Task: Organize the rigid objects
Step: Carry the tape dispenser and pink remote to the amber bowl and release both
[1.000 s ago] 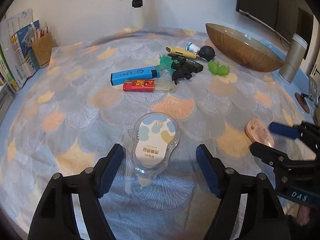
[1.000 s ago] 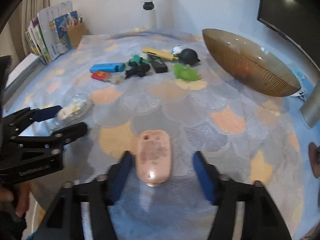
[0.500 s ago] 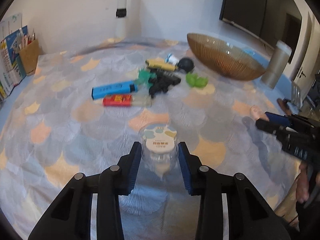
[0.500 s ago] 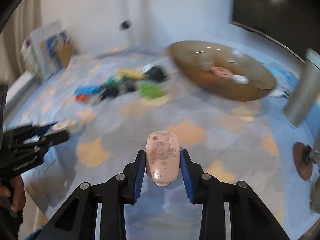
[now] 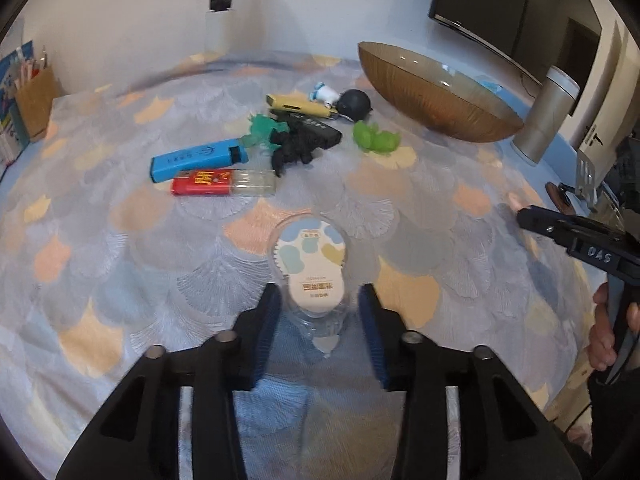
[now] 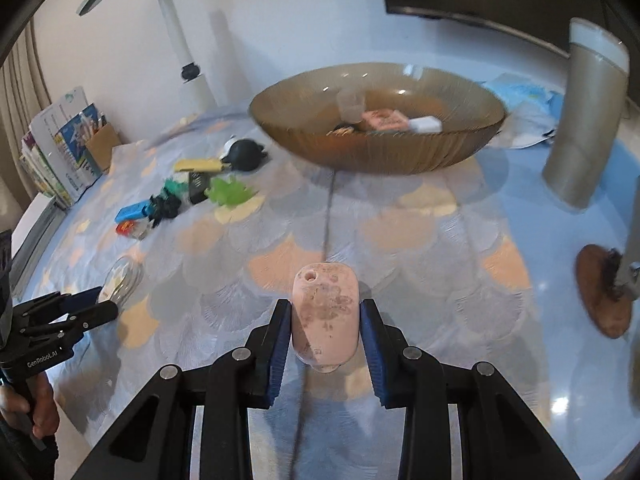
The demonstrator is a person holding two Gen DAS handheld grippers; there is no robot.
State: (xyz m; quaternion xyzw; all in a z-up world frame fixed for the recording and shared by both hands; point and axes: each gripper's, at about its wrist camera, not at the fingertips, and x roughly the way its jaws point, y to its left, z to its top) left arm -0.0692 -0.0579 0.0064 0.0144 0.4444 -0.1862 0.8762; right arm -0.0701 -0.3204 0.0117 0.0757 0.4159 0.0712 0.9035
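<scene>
Patterned surface [image 5: 120,216] unchanged; right gripper [image 6: 324,328], jaws clamped on pink case [image 6: 324,316], has neared the bowl [image 6: 376,136]; left gripper [image 5: 318,320] jaws opening around the clear packet [image 5: 312,268].

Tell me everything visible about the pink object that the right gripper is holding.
The pink object is a small rounded block with soft corners, a matte surface like plastic or rubber, and a small round hole near its far end. Darker reddish blotches mark its top face. The right gripper has shut on it: the blue pads press its two long sides. It points away from the camera toward the brown bowl and seems lifted off the patterned tablecloth. Nothing else touches it. Its underside is hidden.
</scene>
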